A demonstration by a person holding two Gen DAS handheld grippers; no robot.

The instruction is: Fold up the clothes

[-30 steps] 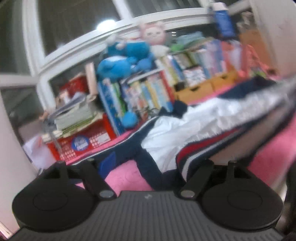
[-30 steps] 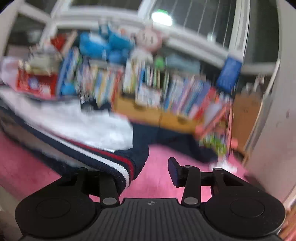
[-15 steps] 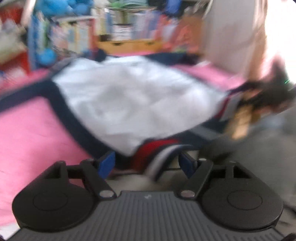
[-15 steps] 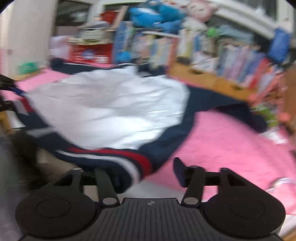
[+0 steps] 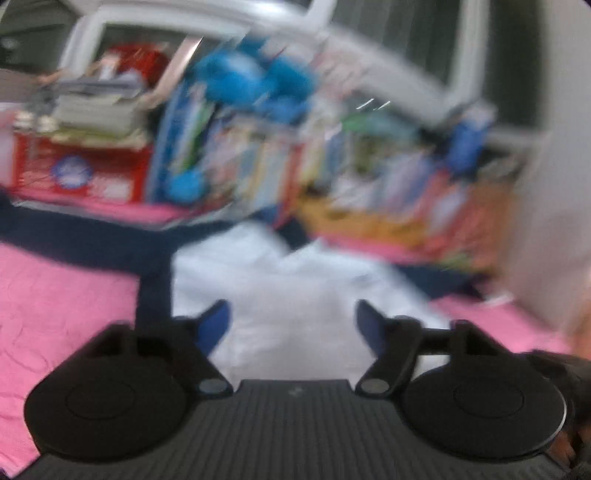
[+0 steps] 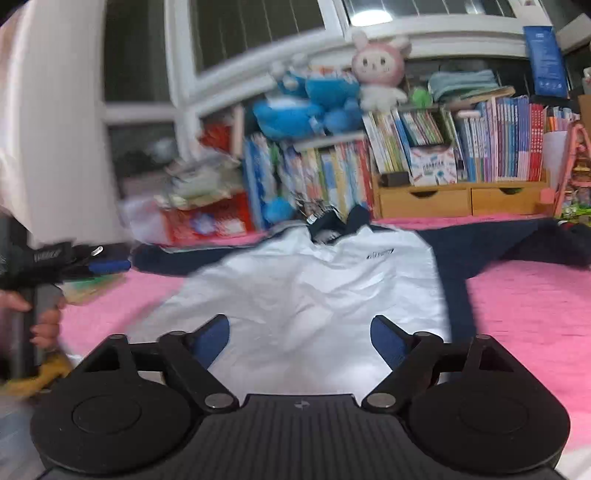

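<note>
While both grippers stand spread and empty, the left gripper [image 5: 291,325] having just narrowed and the right gripper [image 6: 299,332] widened, the jacket [image 6: 314,291] lies flat. It looks light, soft and slippery; its dark sleeve [image 6: 491,243] or hem probably offers the firmest hold.

- The left wrist view is smeared by heavy motion blur; the bookshelf [image 5: 332,166] ahead of the hand-held gripper [image 5: 293,325] dissolves into streaks.
- The right wrist view is sharper ahead, blurred toward its left edge.
- A ceiling lamp [image 6: 369,16] glares above; the windows [image 6: 258,33] are dark.
- Fisheye bending curves the window frames.
</note>
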